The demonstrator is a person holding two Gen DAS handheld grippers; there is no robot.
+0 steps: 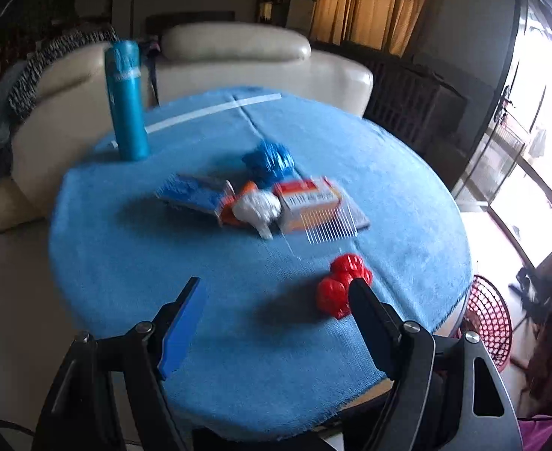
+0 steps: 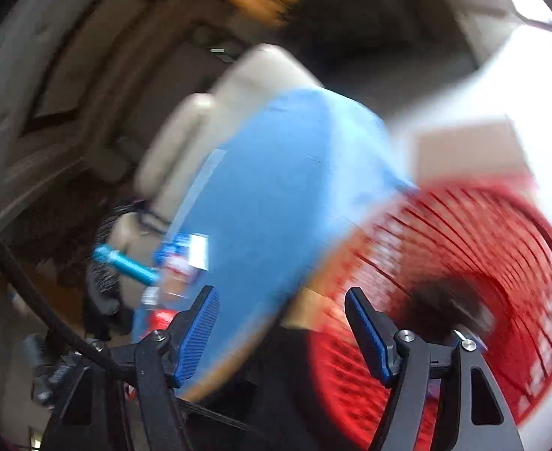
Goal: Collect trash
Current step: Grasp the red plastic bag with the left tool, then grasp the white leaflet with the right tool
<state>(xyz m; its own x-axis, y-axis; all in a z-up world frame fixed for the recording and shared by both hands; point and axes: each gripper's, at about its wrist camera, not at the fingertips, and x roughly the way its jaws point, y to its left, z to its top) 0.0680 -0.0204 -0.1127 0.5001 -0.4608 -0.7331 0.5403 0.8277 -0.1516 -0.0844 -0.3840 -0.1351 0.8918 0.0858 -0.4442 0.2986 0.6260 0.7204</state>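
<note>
On the round table draped in blue towelling (image 1: 133, 270), crumpled red (image 1: 341, 283) and blue wrappers (image 1: 270, 161) and flattened cartons (image 1: 313, 201) remain uncollected — both grippers, left (image 1: 276, 297) and right (image 2: 281, 310), are spread and empty, beside a red mesh bin (image 2: 501, 255).

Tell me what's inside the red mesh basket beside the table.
In the right wrist view, the red mesh basket shows a dark shape at its bottom, too blurred to identify. In the left wrist view the table edge covers most of it, so its contents stay hidden.
</note>
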